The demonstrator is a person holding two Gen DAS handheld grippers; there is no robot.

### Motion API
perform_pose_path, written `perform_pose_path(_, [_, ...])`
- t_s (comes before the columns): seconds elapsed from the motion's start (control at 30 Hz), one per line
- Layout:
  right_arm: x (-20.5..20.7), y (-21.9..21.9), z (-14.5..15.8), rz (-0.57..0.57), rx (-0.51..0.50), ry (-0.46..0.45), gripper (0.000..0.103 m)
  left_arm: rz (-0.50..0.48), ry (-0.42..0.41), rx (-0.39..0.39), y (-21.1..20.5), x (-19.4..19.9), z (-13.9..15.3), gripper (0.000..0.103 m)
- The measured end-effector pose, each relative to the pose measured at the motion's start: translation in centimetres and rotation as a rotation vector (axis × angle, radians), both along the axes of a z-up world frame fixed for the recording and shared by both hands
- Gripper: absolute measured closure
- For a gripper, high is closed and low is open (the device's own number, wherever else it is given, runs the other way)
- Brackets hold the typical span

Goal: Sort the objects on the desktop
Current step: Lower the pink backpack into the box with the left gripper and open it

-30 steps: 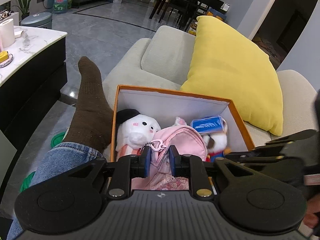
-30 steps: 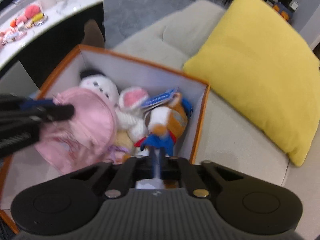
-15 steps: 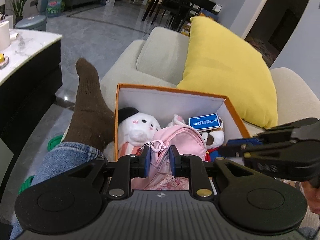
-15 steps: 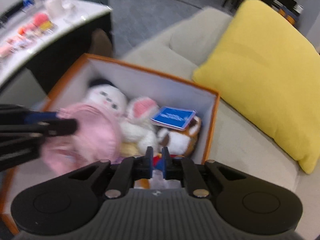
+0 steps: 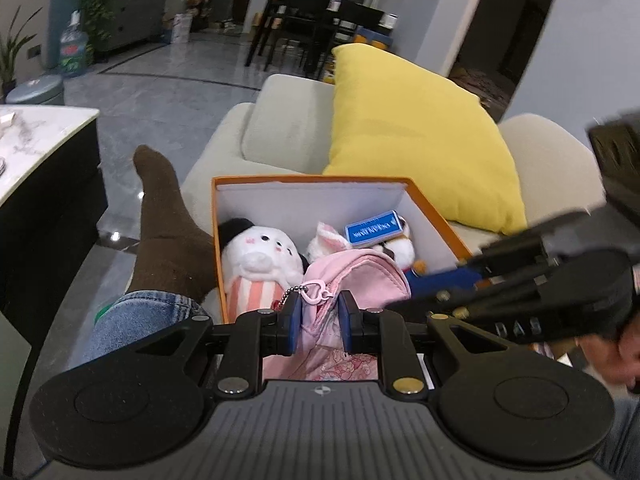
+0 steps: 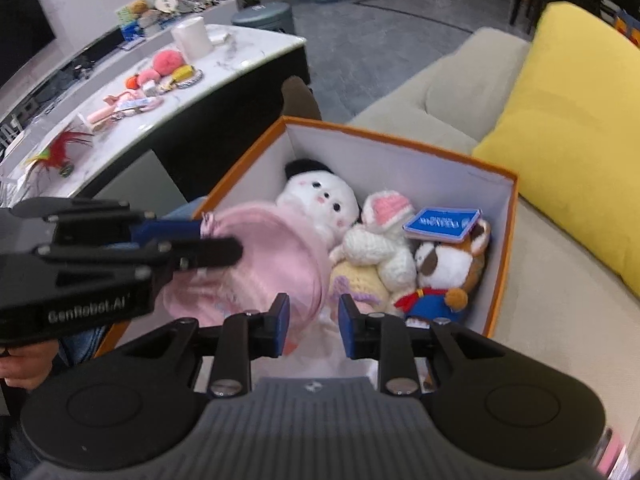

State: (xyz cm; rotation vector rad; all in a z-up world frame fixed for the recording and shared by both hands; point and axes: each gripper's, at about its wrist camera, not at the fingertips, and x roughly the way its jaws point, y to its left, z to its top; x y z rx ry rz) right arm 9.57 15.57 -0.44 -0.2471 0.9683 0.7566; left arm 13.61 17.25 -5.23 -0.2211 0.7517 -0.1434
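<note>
An orange box (image 5: pixel 436 210) (image 6: pixel 505 240) with white inner walls sits on the sofa and holds several plush toys: a white one (image 5: pixel 258 254) (image 6: pixel 320 200), a small white-and-pink one (image 6: pixel 380 236) and a brown-and-white one (image 6: pixel 448 268) with a blue tag (image 6: pixel 442 224) (image 5: pixel 374 230). My left gripper (image 5: pixel 319 318) (image 6: pixel 208 240) is shut on a pink pouch (image 5: pixel 356 272) (image 6: pixel 264 256) and holds it over the box's near side. My right gripper (image 6: pixel 313 324) is open and empty above the box's near edge, beside the pouch.
A yellow cushion (image 5: pixel 416 140) (image 6: pixel 576 132) leans on the beige sofa (image 5: pixel 276 128) behind the box. A marble-topped table (image 6: pixel 168 76) with small toys and a white cup (image 6: pixel 192 42) stands to the left. A leg in jeans and a brown sock (image 5: pixel 164 220) lies left of the box.
My right gripper has opened, letting go of the brown-and-white plush, which now rests in the box, and has pulled back. My left gripper still holds the pink pouch.
</note>
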Motion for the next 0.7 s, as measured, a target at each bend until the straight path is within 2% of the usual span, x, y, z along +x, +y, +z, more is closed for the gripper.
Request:
perform_pose_path(0.1, [-0.1,0.5,-0.1,0.047,-0.006,-0.007,0.074,-0.018,0.000,0.040,-0.5,-0.4,-0.3,0.081])
perform_pose_path(0.17, [-0.2,1.1,-0.4,0.072,-0.047,-0.031,0.084,-0.023,0.012,0.050,-0.6,-0.4,-0.5,0.081])
perform_pose_path(0.23, [-0.2,1.5,-0.5,0.108,-0.067,-0.051,0.089,-0.044,0.037,0.089,-0.8,-0.4,-0.8,0.079])
perform_pose_path(0.43, [-1.7,3.4,-1.0,0.310,-0.170,-0.218,0.093,-0.085,0.093,0.157,-0.1,-0.7,-0.8,0.078])
perform_pose_path(0.53, [-2.7,4.3,-1.3,0.426,-0.204,-0.300,0.094,-0.124,0.084,0.212,0.3,-0.7,0.0,0.069])
perform_pose_path(0.6, [-3.1,4.8,-1.3,0.481,-0.208,-0.321,0.094,-0.172,0.088,0.254,0.2,-0.4,0.6,0.066])
perform_pose_path(0.7, [-3.7,5.1,-1.3,0.557,-0.224,-0.355,0.094,-0.253,0.087,0.360,-0.5,0.5,1.2,0.051])
